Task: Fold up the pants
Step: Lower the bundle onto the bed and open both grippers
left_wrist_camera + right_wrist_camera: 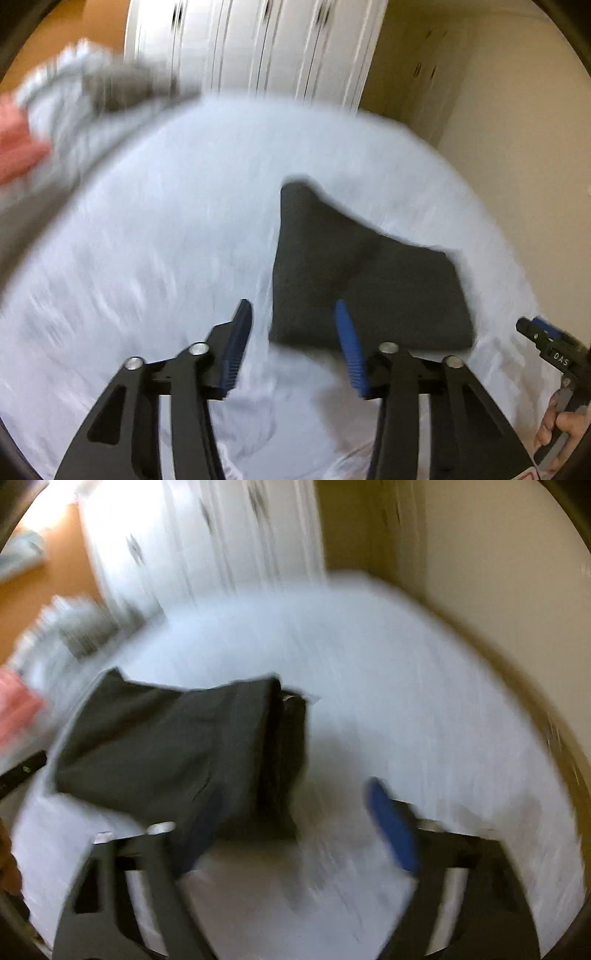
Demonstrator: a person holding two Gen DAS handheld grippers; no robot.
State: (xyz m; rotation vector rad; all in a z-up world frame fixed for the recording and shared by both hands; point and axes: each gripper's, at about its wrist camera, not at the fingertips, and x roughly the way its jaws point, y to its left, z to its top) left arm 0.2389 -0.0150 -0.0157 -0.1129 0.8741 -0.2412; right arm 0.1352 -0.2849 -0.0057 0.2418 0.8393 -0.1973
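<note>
My left claw (293, 314) and right claw (295, 801) hang open, empty, above the folded dark-grey cloth pants (365, 273) on the white-sheeted bed (166, 221) — soft, light, floppy (grip a thick folded edge).

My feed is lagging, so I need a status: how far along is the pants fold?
Done: the dark pants lie as a compact folded bundle on the white sheet. In hand: nothing. The left tongs and right tongs are open, with no cloth between their fingers. Left: perhaps squaring the uneven far corner; the pictures are blurred, so neatness is hard to judge. The heap of other clothes lies at the far left.
</note>
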